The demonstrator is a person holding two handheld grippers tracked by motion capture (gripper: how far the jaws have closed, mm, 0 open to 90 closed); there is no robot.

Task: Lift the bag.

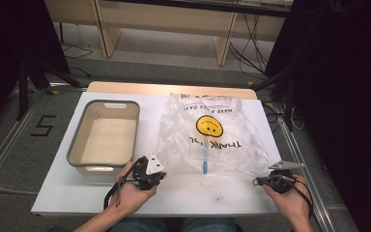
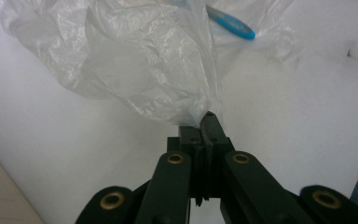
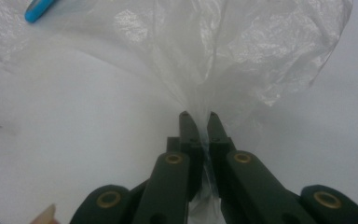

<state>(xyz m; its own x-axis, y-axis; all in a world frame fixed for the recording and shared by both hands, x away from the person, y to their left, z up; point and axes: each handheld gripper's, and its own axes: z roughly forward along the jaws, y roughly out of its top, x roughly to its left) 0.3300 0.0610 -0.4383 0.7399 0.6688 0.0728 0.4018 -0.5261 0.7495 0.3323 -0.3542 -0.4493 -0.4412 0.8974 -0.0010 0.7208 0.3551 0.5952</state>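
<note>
1. The clear plastic bag (image 1: pixel 207 135) lies crumpled on the white table (image 1: pixel 58 188), right of centre, its yellow smiley face and lettering printed upside down as the high view shows them.
2. The left gripper (image 1: pixel 160 175) sits at about 7 o'clock of the bag, at its near-left corner. In the left gripper view its jaws are pressed together on a pinch of the bag's film (image 2: pixel 140 70), which rises and bunches above the tips.
3. The right gripper (image 1: pixel 266 180) is at about 4 o'clock of the bag, at its near-right corner. In the right gripper view its jaws are clamped on a fold of the bag (image 3: pixel 242 51), with film trailing down between them.
4. A blue-handled toothbrush (image 1: pixel 204 163) lies inside the bag near its near edge, between the two grippers.
5. A grey-rimmed tub (image 1: pixel 75 145) stands at 9 o'clock of the bag, just beside it.
</note>
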